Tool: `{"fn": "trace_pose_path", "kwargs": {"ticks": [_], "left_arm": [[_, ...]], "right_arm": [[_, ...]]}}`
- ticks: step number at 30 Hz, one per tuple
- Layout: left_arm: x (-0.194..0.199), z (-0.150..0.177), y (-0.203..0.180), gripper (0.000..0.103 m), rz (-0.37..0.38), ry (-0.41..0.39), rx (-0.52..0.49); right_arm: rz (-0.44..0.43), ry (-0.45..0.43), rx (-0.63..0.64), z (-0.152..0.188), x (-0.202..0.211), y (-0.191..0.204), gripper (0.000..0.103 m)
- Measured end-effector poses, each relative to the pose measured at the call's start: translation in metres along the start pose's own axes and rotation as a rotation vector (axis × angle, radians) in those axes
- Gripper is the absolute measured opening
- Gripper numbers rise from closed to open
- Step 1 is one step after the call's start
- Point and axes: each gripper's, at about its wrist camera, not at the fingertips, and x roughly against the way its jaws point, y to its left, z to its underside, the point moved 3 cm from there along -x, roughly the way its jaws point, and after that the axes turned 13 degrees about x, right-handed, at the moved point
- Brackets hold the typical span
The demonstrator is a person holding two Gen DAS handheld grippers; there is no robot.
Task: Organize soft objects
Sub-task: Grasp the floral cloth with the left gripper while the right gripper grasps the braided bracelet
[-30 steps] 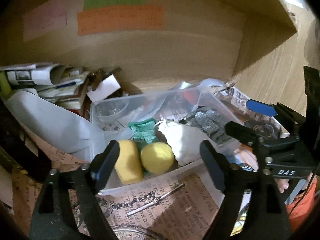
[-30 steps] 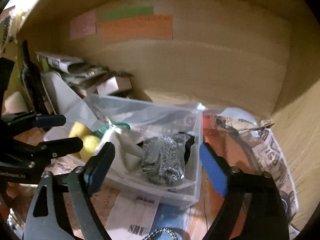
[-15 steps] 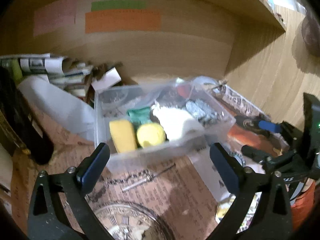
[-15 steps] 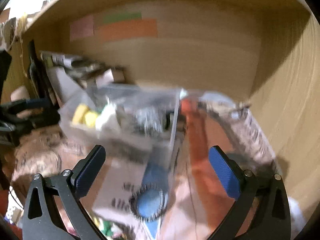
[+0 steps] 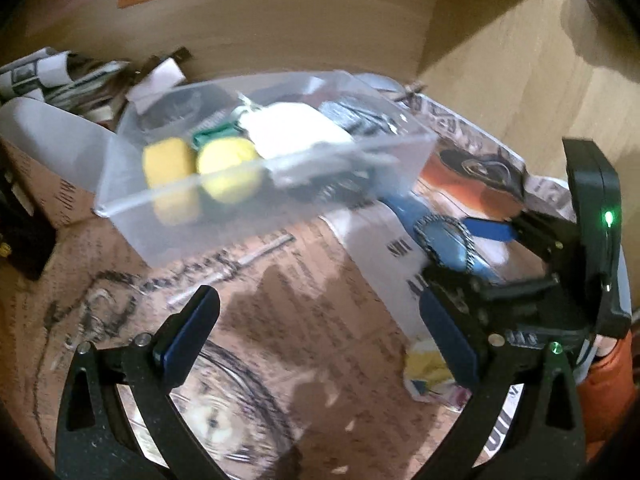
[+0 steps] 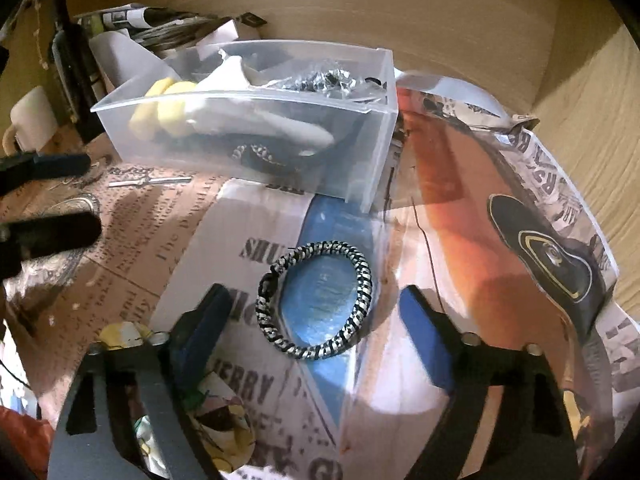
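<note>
The right gripper [image 6: 316,320] is spread wide and holds nothing; a black-and-white braided band [image 6: 316,296] lies flat on the printed paper [image 6: 168,240] between its fingers, touching neither. At 12 o'clock beyond it stands a clear plastic box [image 6: 360,168] holding two yellow sponges [image 6: 160,108], a white cloth [image 6: 280,120] and something silvery, hard to make out. The left gripper [image 5: 320,332] is also spread wide and holds nothing, over bare paper. Its view is blurred: the box [image 5: 224,216] sits at 11 o'clock, its contents smeared. At 3 o'clock the right gripper [image 5: 460,264] partly covers the band [image 5: 444,236].
</note>
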Motion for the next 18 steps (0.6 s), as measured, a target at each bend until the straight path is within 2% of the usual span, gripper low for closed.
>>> {"fn": "trace_pose_path", "kwargs": {"ticks": [2,4,8,11,14,16,18], "left_arm": [[-0.003,0.006,-0.006,0.101,0.012,0.010,-0.014],[-0.006,0.011,-0.014,0.101,0.027,0.024,-0.030],[-0.011,0.023,-0.026,0.101,0.049,0.051,-0.055],[-0.013,0.028,-0.031,0.100,0.057,0.060,-0.067],[-0.018,0.034,-0.038,0.086,0.087,0.093,-0.072],[-0.018,0.037,-0.042,0.082,0.068,0.067,-0.091],[-0.016,0.039,-0.045,0.070,0.057,0.049,-0.112]], "right_arm": [[0.021,-0.009,-0.019,0.003,0.003,-0.003,0.051],[0.042,-0.018,-0.038,0.007,0.006,-0.007,0.038],[0.058,-0.034,-0.061,0.013,0.010,-0.014,0.020],[0.061,-0.051,-0.078,0.018,0.017,-0.017,0.014],[0.067,-0.072,-0.096,0.023,0.027,-0.018,0.013],[0.067,-0.087,-0.107,0.026,0.033,-0.021,0.013],[0.065,-0.103,-0.119,0.027,0.038,-0.023,0.011]]}}
